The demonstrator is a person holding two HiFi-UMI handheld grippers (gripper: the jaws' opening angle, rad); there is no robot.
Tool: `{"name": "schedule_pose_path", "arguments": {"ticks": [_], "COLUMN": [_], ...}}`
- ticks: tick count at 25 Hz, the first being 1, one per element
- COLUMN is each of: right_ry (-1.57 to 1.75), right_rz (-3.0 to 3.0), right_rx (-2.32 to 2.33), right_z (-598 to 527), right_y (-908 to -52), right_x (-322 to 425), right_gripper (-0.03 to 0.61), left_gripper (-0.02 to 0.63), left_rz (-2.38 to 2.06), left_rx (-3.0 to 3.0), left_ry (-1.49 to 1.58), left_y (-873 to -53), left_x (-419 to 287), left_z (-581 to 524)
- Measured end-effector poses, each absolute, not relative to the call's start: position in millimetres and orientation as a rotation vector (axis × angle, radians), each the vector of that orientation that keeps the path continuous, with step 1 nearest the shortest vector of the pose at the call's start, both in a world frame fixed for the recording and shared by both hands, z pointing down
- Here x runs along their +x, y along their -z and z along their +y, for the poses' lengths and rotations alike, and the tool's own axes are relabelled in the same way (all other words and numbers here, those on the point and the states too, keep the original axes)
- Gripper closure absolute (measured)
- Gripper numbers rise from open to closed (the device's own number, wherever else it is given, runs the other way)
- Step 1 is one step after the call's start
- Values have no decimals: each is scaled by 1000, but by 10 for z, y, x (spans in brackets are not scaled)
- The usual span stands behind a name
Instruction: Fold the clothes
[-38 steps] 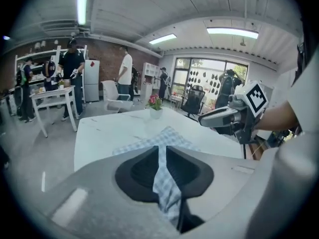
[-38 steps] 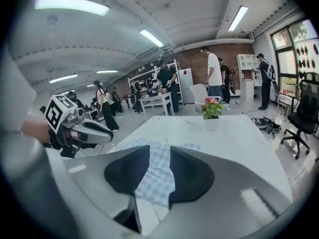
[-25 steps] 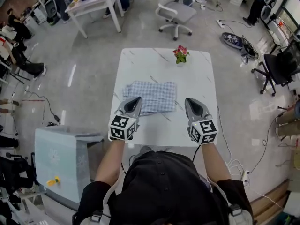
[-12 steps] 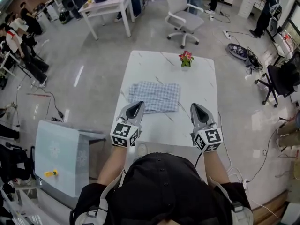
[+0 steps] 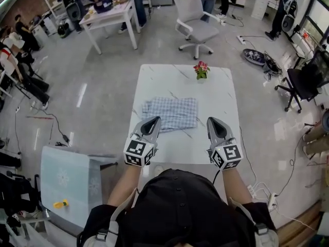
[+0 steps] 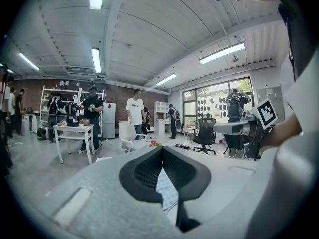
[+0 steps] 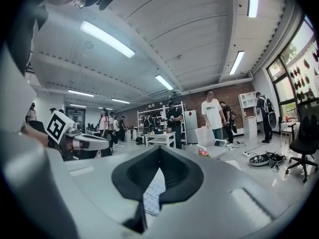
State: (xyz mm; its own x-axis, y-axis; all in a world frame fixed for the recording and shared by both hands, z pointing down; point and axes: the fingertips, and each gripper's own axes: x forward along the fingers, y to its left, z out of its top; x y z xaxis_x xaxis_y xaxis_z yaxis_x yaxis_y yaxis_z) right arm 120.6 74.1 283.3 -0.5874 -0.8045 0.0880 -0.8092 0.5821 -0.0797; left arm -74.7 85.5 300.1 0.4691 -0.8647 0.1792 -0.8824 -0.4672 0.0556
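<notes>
One white table (image 5: 218,96) is seen, with two grippers held above its near edge. The left gripper (image 5: 152,121) is seen with its jaws pressed together and nothing pinched; its tip is seen over the near left corner of the cloth. One folded checked cloth (image 5: 172,112) is laid flat on the table, left of centre. One small flower pot (image 5: 201,71) is stood at the far edge. The right gripper (image 5: 214,122) is likewise pressed together and empty, well apart from the cloth, over bare tabletop.
</notes>
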Motion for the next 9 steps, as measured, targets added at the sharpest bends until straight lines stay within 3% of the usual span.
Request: {"name": "schedule_pose_path", "arguments": {"ticks": [9], "right_ry": [-178], "right_rz": [-2735], "right_rx": [1453], "right_z": [734], "right_y": [-2841], "right_x": [1249], "right_gripper": [575], "left_gripper": [606], "left_rz": [-1506], "left_rx": [2592], "left_ry": [-175], "left_y": [-2986], "left_x": [-773], "left_z": [811]}}
